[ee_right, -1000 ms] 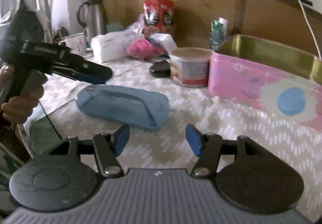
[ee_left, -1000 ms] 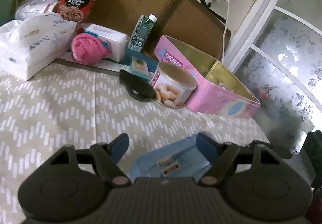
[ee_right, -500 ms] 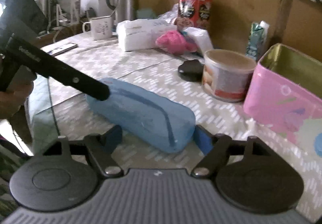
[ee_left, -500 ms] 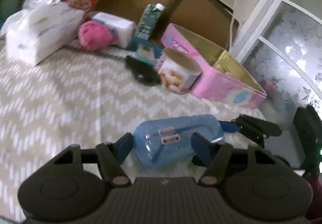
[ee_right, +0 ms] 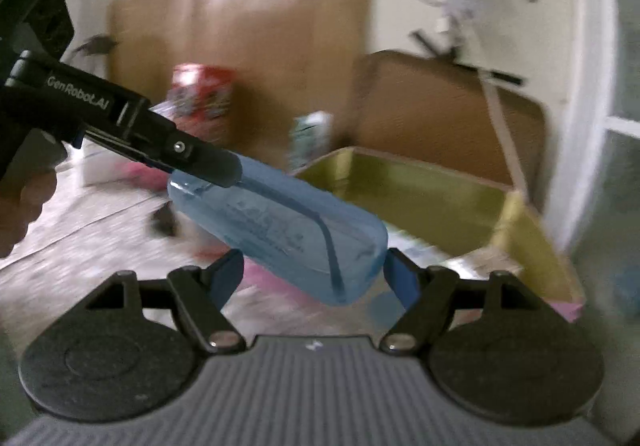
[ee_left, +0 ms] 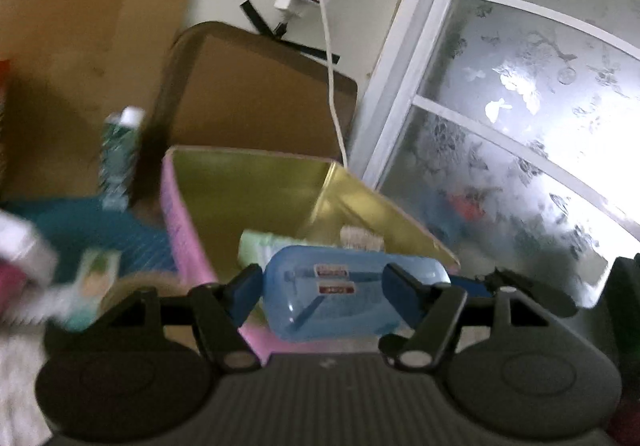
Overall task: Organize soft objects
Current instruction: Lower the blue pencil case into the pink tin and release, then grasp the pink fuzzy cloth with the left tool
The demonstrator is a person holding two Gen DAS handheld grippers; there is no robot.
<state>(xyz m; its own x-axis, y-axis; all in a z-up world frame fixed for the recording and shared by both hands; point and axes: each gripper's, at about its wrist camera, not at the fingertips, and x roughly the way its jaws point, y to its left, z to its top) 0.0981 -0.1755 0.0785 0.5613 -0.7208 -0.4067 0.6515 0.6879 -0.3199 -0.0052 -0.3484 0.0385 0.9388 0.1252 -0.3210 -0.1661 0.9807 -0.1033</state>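
A soft translucent blue pouch (ee_left: 340, 294) with two small red labels is held off the table between both grippers. My left gripper (ee_left: 322, 288) is shut on one end of it. My right gripper (ee_right: 314, 274) is shut on the other end (ee_right: 304, 242). The pouch hangs in front of the open pink tin (ee_left: 188, 230) with a gold inside, near its rim (ee_right: 404, 161). In the right wrist view the left gripper's fingers (ee_right: 200, 161) pinch the pouch's far end. Both views are blurred.
Inside the tin lie a pale green item (ee_left: 260, 244) and a small brush (ee_left: 360, 238). A green carton (ee_left: 118, 153) stands behind it, and a red box (ee_right: 200, 97) further left. A brown board (ee_left: 256, 97), a white cable (ee_left: 332, 57) and a frosted window (ee_left: 520, 125) stand behind.
Both grippers have closed on the blue pouch, lifted it off the table and carried it towards the pink tin. The views have swung up and right.
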